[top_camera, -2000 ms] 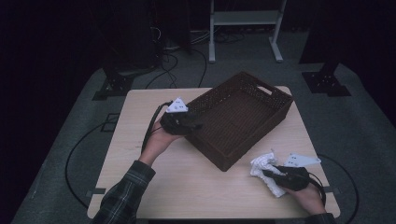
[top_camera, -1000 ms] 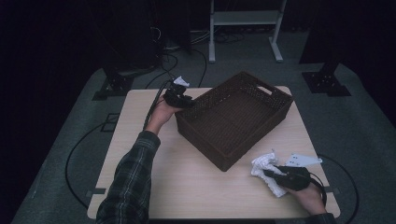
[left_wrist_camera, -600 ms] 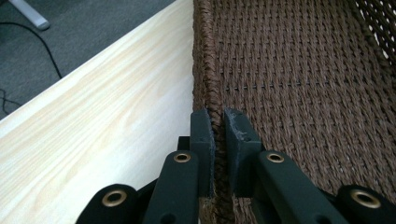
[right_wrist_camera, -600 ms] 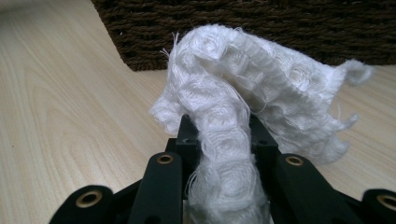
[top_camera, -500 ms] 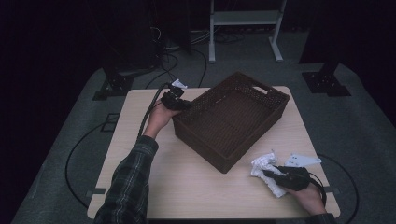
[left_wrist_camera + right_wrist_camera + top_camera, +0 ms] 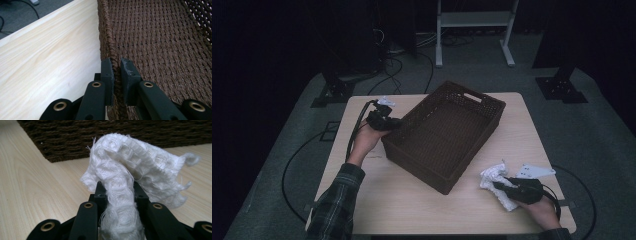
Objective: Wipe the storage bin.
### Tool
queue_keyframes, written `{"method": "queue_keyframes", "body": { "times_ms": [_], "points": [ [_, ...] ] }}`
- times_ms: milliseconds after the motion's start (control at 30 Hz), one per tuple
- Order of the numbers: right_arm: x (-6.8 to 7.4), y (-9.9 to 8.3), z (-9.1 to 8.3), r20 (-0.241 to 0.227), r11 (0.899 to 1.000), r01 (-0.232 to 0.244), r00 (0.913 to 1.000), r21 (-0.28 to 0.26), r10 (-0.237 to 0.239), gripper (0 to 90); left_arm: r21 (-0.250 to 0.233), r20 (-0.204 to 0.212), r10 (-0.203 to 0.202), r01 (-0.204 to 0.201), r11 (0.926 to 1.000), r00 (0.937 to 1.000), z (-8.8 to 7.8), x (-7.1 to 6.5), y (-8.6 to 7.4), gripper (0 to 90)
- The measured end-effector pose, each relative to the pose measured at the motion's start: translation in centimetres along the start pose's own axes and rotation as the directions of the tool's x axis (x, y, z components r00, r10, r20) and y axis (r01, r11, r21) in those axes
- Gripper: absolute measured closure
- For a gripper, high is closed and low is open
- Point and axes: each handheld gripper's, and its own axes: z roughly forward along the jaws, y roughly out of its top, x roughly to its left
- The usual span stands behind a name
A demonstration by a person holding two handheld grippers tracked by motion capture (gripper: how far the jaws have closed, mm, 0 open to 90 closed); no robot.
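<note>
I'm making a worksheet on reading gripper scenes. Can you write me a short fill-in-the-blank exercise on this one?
1. The left gripper is clamped on the rim of the brown woven ____.
2. The right gripper holds a white ____.
3. The basket stands on a light wooden ____.
4. The cloth lies ____ the basket, not in it.

Missing words: basket; cloth; table; outside

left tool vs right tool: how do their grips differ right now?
The left tool pinches the stiff woven rim of the brown basket; the right tool is clamped on a soft, bunched white cloth. The left one sits at the basket's far-left corner, the right one near the table's front right corner, apart from the basket. Both are shut on something, each in a hand.
</note>
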Motion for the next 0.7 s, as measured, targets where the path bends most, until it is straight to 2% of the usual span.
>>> {"method": "queue_keyframes", "body": {
  "times_ms": [133,233,367,433,500,600,700],
  "points": [
    [0.1,0.1,0.1,-0.002,1.0,0.002,1.0,0.003,-0.002,71.3,-0.016,0.006,-0.018,0.018,0.9997,0.9998,-0.7,0.4,-1.0,80.6],
    [0.1,0.2,0.2,-0.004,1.0,0.005,1.0,0.002,-0.005,71.2,-0.054,0.01,-0.027,0.027,0.9982,0.9996,-1.2,0.5,-1.3,73.3],
    [0.2,0.1,0.2,-0.004,1.0,0.008,1.0,0.004,-0.008,71.2,-0.101,0.018,-0.015,0.017,0.9948,0.9997,-2.8,0.7,-1.9,69.6],
    [0.2,0.1,0.2,-0.003,1.0,0.006,1.0,0.005,-0.006,71.3,-0.136,0.034,-0.025,0.029,0.9903,0.9991,-4.0,1.0,-2.5,68.0],
    [0.2,0.1,0.1,-0.002,1.0,0.005,1.0,0.002,-0.005,71.2,-0.154,0.03,-0.036,0.04,0.9872,0.9989,-4.9,1.2,-3.1,67.7],
    [0.3,0.1,0.1,0.001,1.0,0.003,1.0,0.003,-0.003,71.2,-0.167,0.03,-0.04,0.045,0.9849,0.9987,-6.1,1.3,-4.1,72.4],
    [0.3,0.1,0.1,0.002,1.0,0.003,1.0,0.004,-0.003,71.2,-0.156,0.015,-0.03,0.032,0.9872,0.9994,-7.1,1.0,-5.2,83.1]
  ]
}}
